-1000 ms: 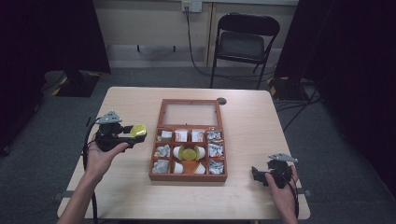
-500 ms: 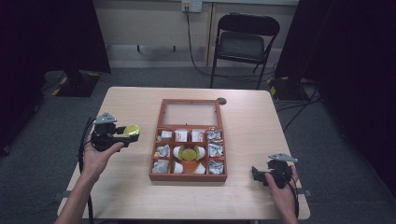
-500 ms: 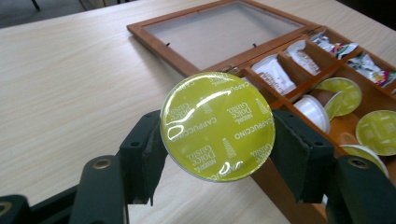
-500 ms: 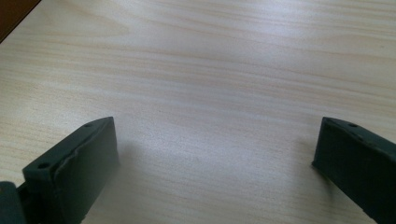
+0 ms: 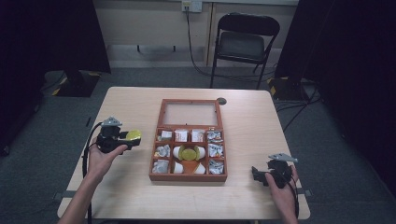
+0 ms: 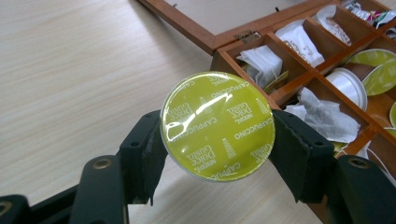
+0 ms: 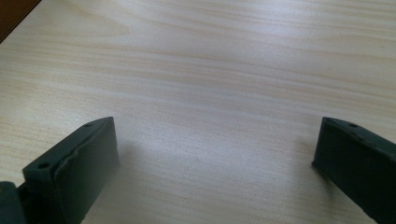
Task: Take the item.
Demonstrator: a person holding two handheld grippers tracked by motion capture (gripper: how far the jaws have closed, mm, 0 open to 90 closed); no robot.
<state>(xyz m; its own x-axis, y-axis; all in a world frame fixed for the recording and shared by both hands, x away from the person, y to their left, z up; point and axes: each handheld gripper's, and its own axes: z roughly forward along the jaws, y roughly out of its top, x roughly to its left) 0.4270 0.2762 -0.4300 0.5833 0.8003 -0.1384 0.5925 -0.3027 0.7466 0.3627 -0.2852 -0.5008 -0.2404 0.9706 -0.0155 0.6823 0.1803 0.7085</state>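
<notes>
Jaws of the left gripper [image 6: 217, 154] pinch a yellow-green Dolce Gusto cappuccino capsule [image 6: 217, 125] from both sides, its shiny foil lid facing the camera in the left gripper view. In the high view this gripper [image 5: 122, 138] sits in the person's left hand [image 5: 100, 156] above the light wooden table [image 5: 126, 196], just left of the wooden compartment box [image 5: 189, 177], with the capsule [image 5: 133, 135] at its tip, close to the box's left wall but apart from it.

The box lies at the middle of the table with its glass-panelled lid [image 5: 189, 113] folded open and flat on the far side. Its compartments hold white paper sachets [image 6: 261, 62] along the edges, and the centre section holds white capsules [image 5: 180, 152] and another yellow-green lid [image 5: 188, 152].

The right gripper [image 5: 259, 174] rests low near the table's front right corner, held by the right hand [image 5: 280, 184], well apart from the box. In the right gripper view its jaws stand spread wide over bare wood [image 7: 224, 84], with nothing between them.

A folding chair [image 5: 245, 44] stands beyond the table.
</notes>
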